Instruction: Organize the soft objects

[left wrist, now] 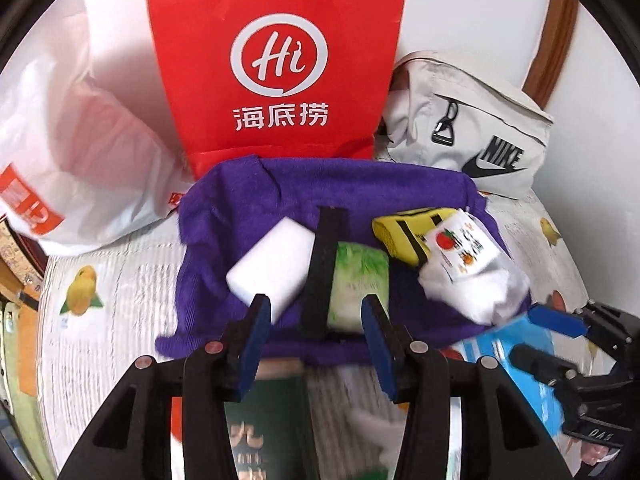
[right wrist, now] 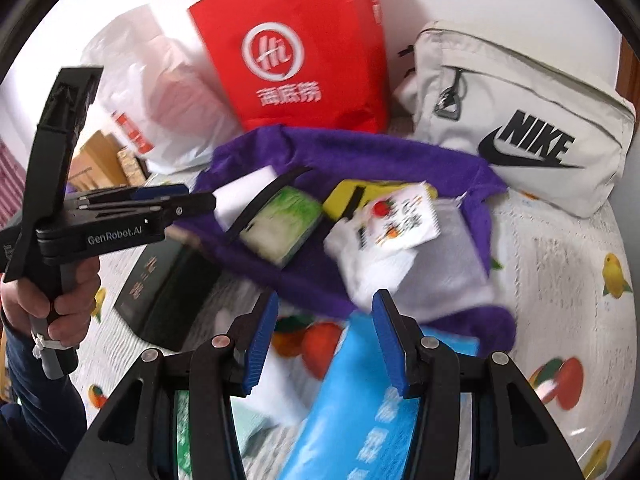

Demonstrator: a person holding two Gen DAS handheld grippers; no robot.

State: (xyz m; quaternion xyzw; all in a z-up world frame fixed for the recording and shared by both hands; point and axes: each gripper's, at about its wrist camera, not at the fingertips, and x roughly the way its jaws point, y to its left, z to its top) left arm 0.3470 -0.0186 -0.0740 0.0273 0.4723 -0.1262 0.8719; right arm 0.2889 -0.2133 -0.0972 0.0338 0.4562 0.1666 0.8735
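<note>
Red paper bag (left wrist: pixel 276 60), upper centre: "Hi" logo, "海底捞". Pale pouch (left wrist: pixel 472 128), upper right: "NIKE". Left gripper (right wrist: pixel 176 196) body reads "GenRobot.AI". Purple towel (left wrist: pixel 320 188), mid-frame on fruit-print surface (left wrist: pixel 112 312), carries white sponge (left wrist: pixel 272 264), green-white pack (left wrist: pixel 360 280), yellow item (left wrist: pixel 404 228), white socks (left wrist: pixel 476 284) with fruit label. Left gripper (left wrist: pixel 316 340) jaws partly open, empty, at towel's lower edge. Right gripper (right wrist: pixel 324 340) jaws partly open, empty, over blue packet (right wrist: pixel 360 400), below socks.

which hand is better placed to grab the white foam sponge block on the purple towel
Left. The left tool hangs open with the white foam sponge block just beyond its left pad; the right tool sits over the blue plastic packet, farther off.
</note>
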